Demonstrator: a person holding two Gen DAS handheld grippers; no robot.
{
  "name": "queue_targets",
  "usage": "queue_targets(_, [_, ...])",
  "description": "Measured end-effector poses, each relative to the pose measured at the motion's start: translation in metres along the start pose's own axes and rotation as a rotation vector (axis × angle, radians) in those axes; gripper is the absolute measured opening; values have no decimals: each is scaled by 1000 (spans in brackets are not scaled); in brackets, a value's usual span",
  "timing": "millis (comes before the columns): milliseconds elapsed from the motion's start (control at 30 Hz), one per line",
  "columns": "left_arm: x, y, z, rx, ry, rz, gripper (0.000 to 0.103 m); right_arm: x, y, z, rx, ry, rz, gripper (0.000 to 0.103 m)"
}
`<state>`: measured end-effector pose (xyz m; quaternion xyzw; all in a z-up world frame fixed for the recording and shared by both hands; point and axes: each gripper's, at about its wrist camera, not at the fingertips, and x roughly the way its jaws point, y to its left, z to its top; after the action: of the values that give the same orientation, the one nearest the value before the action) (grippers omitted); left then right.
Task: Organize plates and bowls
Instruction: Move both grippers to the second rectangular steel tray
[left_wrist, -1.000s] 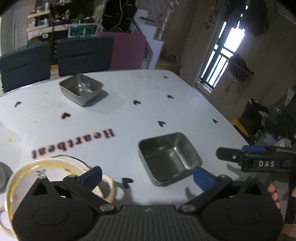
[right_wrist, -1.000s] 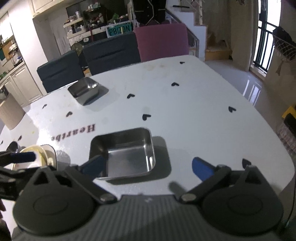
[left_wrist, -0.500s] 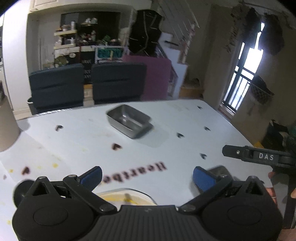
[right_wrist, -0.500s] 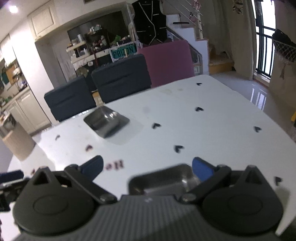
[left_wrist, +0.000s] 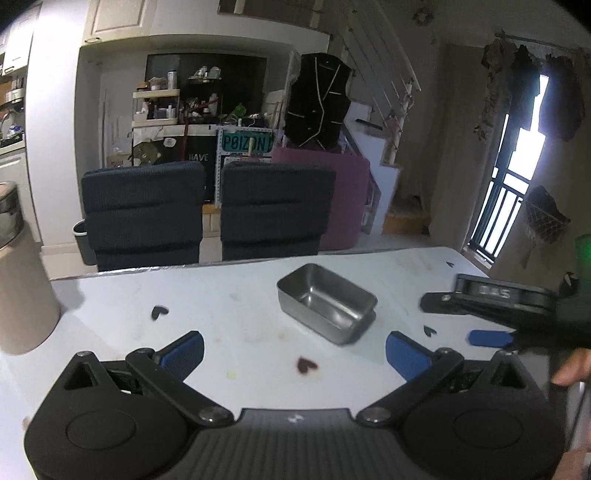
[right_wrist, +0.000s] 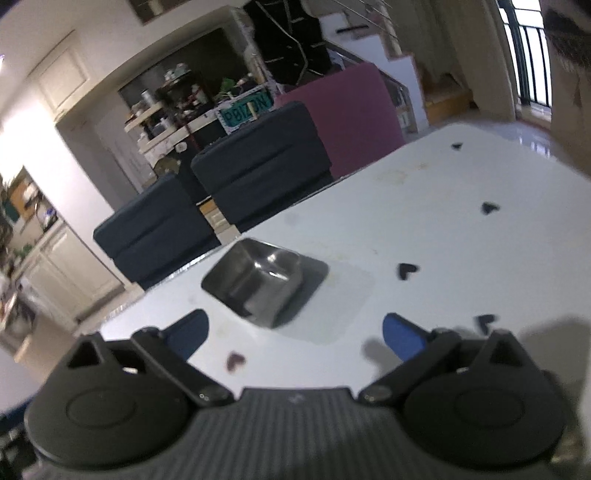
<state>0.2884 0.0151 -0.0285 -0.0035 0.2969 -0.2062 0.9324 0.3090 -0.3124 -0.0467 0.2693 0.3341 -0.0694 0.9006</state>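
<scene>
Both hand-held grippers, left (left_wrist: 293, 350) and right (right_wrist: 295, 334), gape wide, blue pads gripping nothing. Mid-frame beyond each, a rectangular, round-cornered steel tray (left_wrist: 327, 302) sits on the glossy white worktop (left_wrist: 229, 295).

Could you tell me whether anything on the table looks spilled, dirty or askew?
Nothing is spilled or tipped. The steel tray sits upright and empty, turned at an angle to the white table edge. Faint yellowish and brownish stains mark the tabletop near it. Both grippers, left and right, are open and empty.
</scene>
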Motion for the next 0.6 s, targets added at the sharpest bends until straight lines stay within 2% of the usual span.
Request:
queue_targets(200, [55, 10, 17, 41, 24, -3, 103, 48, 0, 12, 87, 49, -11, 85])
queue_targets(367, [102, 7, 34, 94, 29, 1, 102, 82, -5, 13, 159, 104, -38, 66])
queue_targets(467, [125, 9, 41, 79, 30, 11, 102, 94, -7, 13, 184, 113, -48, 66])
queue_targets(600, [147, 9, 45, 62, 35, 0, 102, 104, -7, 10, 213, 113, -9, 66])
